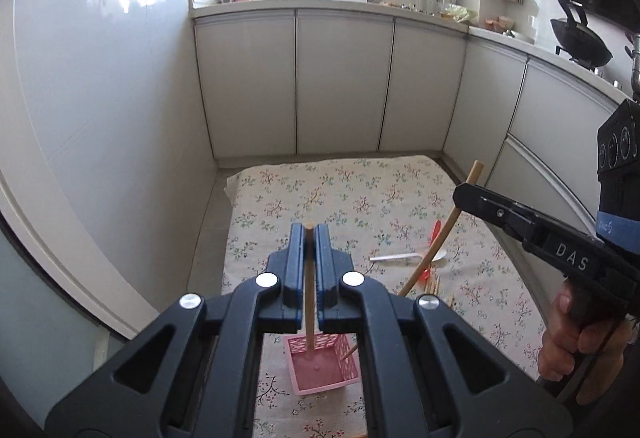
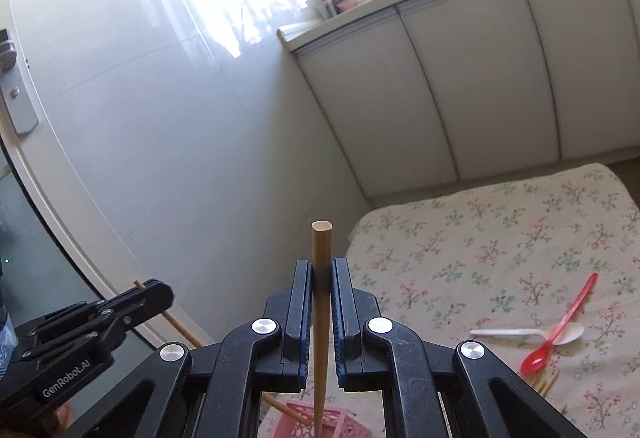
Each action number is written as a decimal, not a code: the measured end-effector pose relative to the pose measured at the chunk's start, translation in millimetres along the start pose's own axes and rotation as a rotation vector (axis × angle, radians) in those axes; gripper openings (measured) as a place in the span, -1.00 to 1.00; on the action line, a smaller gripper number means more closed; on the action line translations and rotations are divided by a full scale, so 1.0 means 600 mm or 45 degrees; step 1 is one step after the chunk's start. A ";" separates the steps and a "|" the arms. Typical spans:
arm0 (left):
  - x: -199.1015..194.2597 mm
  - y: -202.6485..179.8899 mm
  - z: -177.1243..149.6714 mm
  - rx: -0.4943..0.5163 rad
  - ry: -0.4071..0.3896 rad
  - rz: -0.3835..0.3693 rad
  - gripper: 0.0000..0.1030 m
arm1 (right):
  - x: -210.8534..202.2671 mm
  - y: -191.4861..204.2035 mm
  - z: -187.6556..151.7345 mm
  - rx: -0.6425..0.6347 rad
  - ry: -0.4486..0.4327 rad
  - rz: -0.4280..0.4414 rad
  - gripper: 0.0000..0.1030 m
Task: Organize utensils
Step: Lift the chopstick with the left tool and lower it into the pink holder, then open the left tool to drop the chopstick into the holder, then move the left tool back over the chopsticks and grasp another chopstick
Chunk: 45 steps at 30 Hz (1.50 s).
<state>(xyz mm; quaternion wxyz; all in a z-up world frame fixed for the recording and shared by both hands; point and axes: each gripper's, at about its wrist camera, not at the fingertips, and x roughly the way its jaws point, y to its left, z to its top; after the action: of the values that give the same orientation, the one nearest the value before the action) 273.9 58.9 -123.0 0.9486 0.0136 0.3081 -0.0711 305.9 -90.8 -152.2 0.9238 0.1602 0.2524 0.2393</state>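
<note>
My left gripper [image 1: 309,234] is shut on a wooden chopstick [image 1: 309,314] that stands upright, its lower end inside a pink perforated basket [image 1: 320,366]. My right gripper [image 2: 321,270] is shut on a second wooden chopstick [image 2: 320,318], its lower end also in the pink basket [image 2: 316,424]. In the left wrist view the right gripper [image 1: 466,193] holds its chopstick [image 1: 432,244] slanted down towards the basket. In the right wrist view the left gripper [image 2: 154,292] is at lower left with its chopstick [image 2: 176,324].
On the floral tablecloth [image 1: 360,193] lie a red plastic spoon [image 2: 560,326], a white plastic spoon [image 2: 532,334] and several loose sticks [image 2: 548,386]. Grey kitchen cabinets [image 1: 344,81] stand beyond the table, a white wall [image 1: 100,97] at the left.
</note>
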 end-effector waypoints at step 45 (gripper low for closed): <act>-0.002 -0.121 -0.110 0.133 0.295 -0.195 0.59 | -0.113 -0.197 -0.102 0.212 0.486 -0.403 0.43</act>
<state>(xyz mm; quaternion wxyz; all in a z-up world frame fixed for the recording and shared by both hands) 224.3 -8.2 -174.4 0.8965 0.0476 0.4116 -0.1571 264.1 -214.1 -225.4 0.8690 0.1462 0.4629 0.0959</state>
